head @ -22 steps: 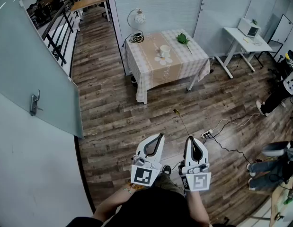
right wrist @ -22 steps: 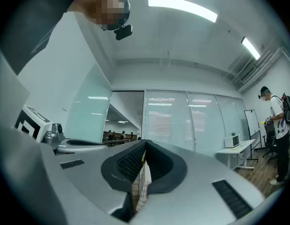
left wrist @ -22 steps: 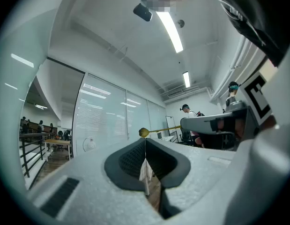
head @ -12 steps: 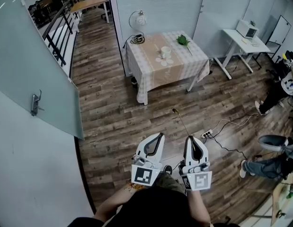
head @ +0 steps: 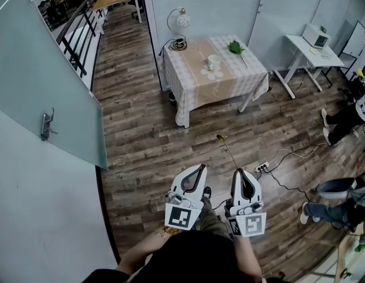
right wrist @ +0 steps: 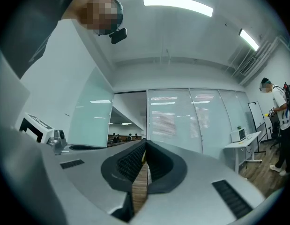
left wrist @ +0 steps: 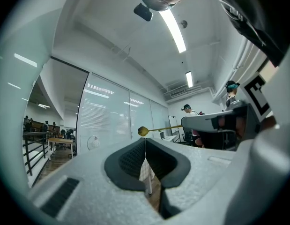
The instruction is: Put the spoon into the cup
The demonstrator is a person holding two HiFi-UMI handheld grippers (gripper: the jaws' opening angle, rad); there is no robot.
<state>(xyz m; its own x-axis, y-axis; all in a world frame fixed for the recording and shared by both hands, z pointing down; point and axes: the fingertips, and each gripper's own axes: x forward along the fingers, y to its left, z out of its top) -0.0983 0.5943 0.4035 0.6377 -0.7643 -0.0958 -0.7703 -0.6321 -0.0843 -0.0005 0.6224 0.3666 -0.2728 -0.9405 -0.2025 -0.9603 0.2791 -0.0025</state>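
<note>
Right gripper (head: 239,173), jaws closed on handle of gold spoon (head: 227,151), spoon bowl projecting forward above wood floor (head: 147,152), left gripper (head: 200,169), jaws pressed together, holding nothing, white cup (head: 214,60) stood on checked-cloth table (head: 191,78), well apart from both grippers.

spoon (head: 228,153) end hidden in right claw (head: 241,173)

Checked-cloth table (head: 191,75) — fan (head: 181,20) behind

The cloth-covered table (head: 191,82) bears a cup (head: 213,61) and a green sprig (head: 236,48).
</note>
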